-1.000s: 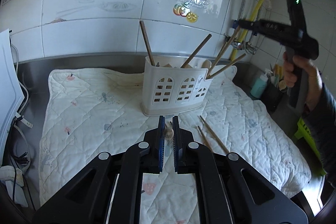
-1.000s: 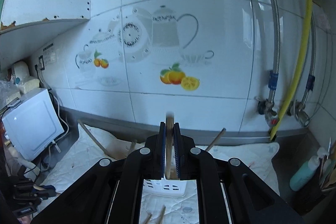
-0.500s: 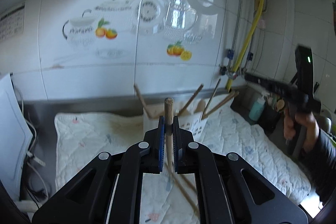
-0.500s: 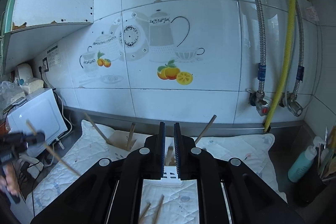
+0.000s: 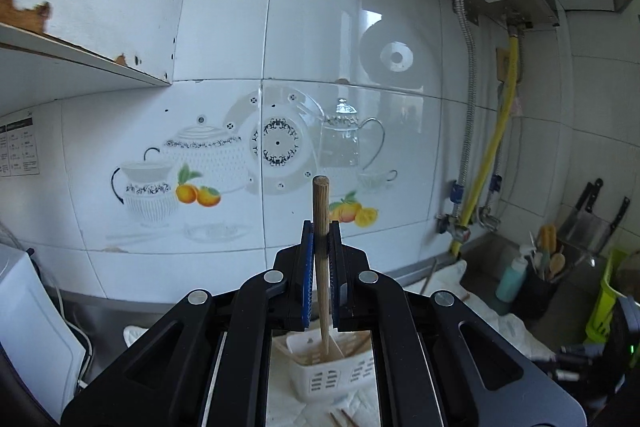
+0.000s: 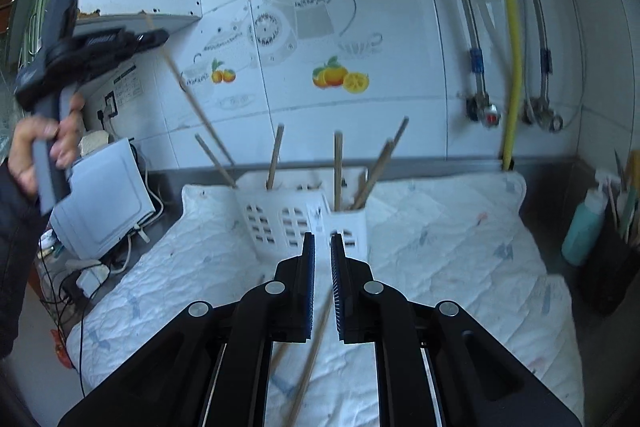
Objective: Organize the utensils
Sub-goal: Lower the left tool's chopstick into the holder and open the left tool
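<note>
My left gripper [image 5: 321,227] is shut on a wooden chopstick [image 5: 321,211] and holds it upright high above the white slotted utensil holder [image 5: 328,375]. In the right wrist view the same chopstick [image 6: 188,95] slants down from the left gripper [image 6: 154,37] towards the holder's left end. My right gripper [image 6: 322,241] is empty, its jaws slightly apart, low over the quilted mat in front of the holder [image 6: 304,215]. Several wooden utensils [image 6: 338,167] stand in the holder. Loose chopsticks [image 6: 312,359] lie on the mat under the right gripper.
A white quilted mat [image 6: 452,259] covers the steel counter. A white appliance with cables [image 6: 100,203] stands at the left. A teal bottle [image 6: 582,227] and a dark pot of tools [image 6: 620,227] stand at the right, with pipes and a yellow hose [image 6: 512,67] on the tiled wall.
My left gripper lifted a chopstick off the mat and raised it high over the holder. My right gripper let its utensil go into the holder and dropped towards the mat.
</note>
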Motion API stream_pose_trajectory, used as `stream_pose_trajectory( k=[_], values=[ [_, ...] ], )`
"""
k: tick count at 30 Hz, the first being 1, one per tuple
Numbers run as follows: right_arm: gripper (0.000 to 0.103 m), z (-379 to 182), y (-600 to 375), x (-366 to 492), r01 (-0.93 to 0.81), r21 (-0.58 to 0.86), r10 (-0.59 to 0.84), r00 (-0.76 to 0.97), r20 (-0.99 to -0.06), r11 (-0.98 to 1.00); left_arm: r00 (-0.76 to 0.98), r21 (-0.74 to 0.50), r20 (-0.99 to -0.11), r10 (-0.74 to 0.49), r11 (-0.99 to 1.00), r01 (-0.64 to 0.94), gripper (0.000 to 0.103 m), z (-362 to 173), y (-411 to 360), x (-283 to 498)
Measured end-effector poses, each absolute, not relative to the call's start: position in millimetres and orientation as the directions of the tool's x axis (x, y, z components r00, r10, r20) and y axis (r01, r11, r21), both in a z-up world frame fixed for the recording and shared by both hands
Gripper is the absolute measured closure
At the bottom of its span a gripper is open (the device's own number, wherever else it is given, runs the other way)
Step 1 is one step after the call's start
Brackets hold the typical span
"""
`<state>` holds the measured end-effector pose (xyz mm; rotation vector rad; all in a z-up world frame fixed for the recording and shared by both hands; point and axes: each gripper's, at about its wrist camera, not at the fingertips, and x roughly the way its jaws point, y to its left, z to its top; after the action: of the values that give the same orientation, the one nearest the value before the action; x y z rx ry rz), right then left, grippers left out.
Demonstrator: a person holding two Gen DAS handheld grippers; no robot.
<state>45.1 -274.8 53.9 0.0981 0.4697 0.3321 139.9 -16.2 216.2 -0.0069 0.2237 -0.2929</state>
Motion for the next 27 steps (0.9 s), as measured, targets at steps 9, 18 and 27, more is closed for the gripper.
stream_pose_trajectory(
  k=[9,18,27],
  values=[
    [0.095,9.5,-262.2,33.1,-0.296,0.149,0.33,0.796,-0.507,0.943,0.914,-0.066,-0.3,-0.273,0.962,0.265,0.097,171.0,-27.7,191.8],
    [0.095,-18.3,-248.8,26.3,-0.302,0.149,0.332,0.757,-0.563,0.942,0.892,-0.076,-0.351,-0.285,0.958,0.276,0.096,141.4,-28.1,201.2],
    [0.095,-28.5,-241.9,17.6,-0.309,0.154,0.337,0.723,-0.603,0.939,0.889,-0.067,-0.353,-0.291,0.956,0.286,0.072,141.4,-24.2,176.4]
  ],
)
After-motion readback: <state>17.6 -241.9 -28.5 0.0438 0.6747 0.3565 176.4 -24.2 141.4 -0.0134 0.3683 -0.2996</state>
